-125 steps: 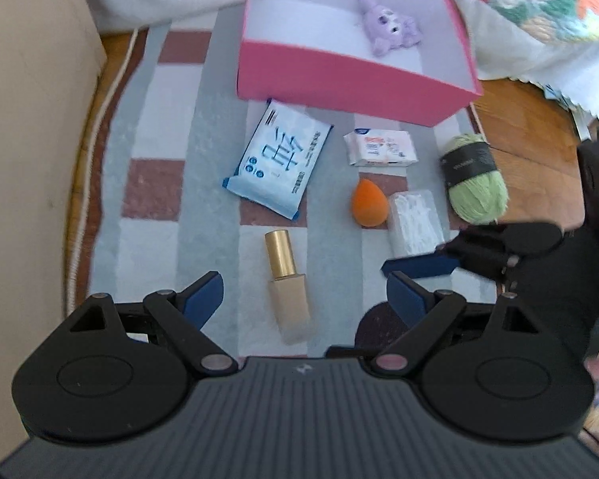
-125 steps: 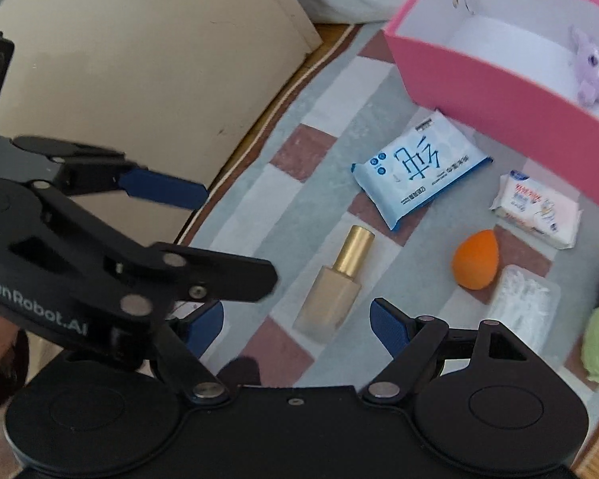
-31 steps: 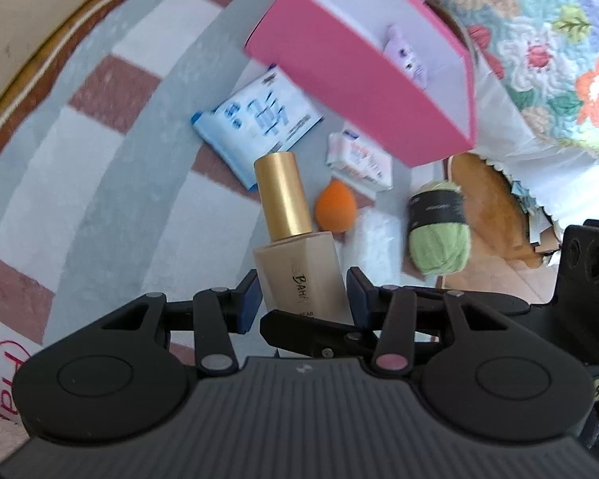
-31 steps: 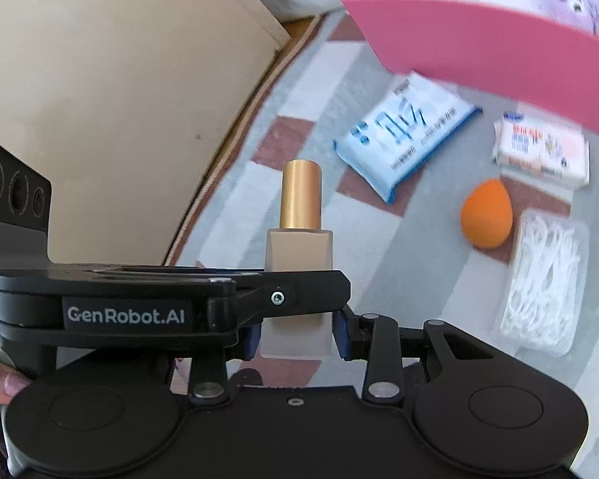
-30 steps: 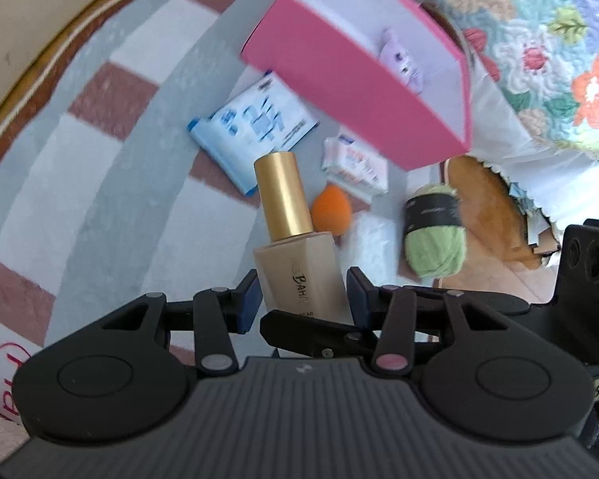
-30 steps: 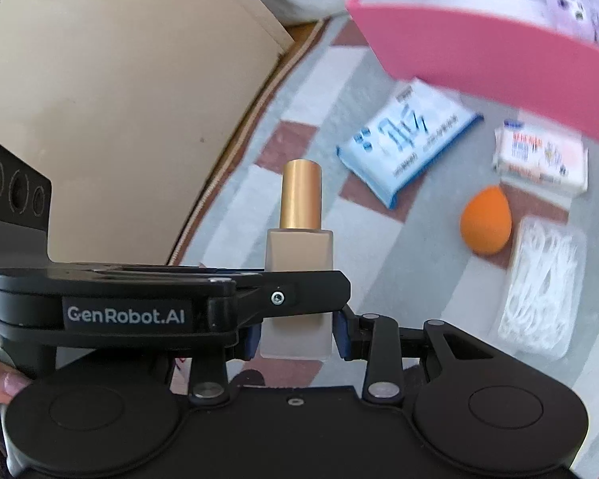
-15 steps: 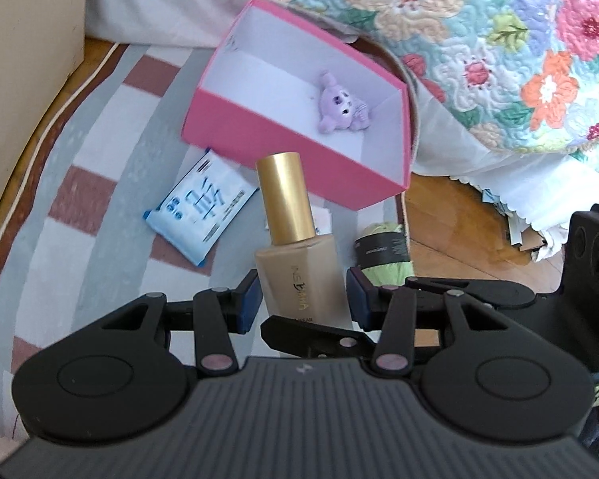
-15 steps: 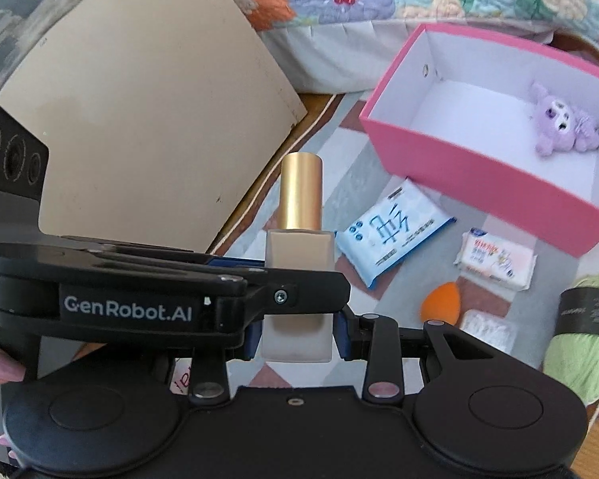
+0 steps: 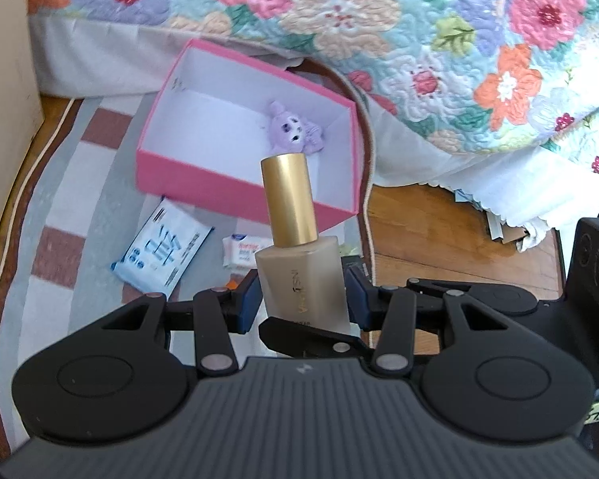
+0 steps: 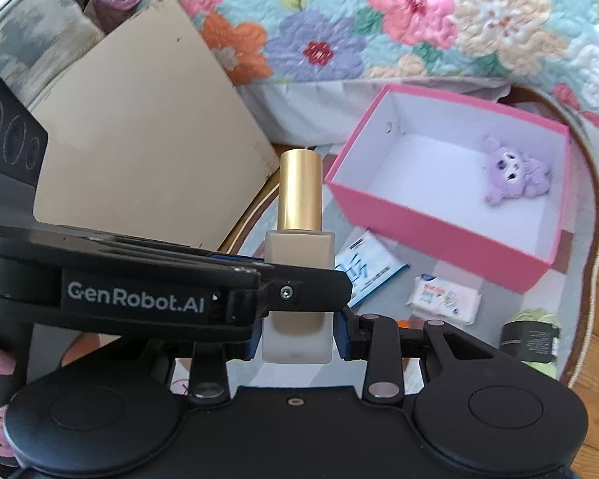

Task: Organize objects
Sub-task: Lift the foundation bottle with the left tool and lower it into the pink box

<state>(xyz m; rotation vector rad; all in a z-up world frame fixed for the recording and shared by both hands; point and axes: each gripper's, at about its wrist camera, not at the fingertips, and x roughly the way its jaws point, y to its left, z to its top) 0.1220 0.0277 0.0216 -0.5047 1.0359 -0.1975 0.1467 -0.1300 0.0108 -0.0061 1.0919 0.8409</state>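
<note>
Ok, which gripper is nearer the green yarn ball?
Right. Both clamp the foundation bottle; the right gripper sits toward the green yarn ball, the left gripper on the far side.

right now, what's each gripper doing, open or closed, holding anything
Left gripper: closed on the bottle, lifted off the rug.
Right gripper: closed on the same bottle, both gripping its lower body.

Behind your striped rug (image 9: 80,207) lay a floral quilt (image 9: 419,20), wooden floor (image 9: 439,235) and, seemingly, a beige board (image 10: 147,151)
</note>
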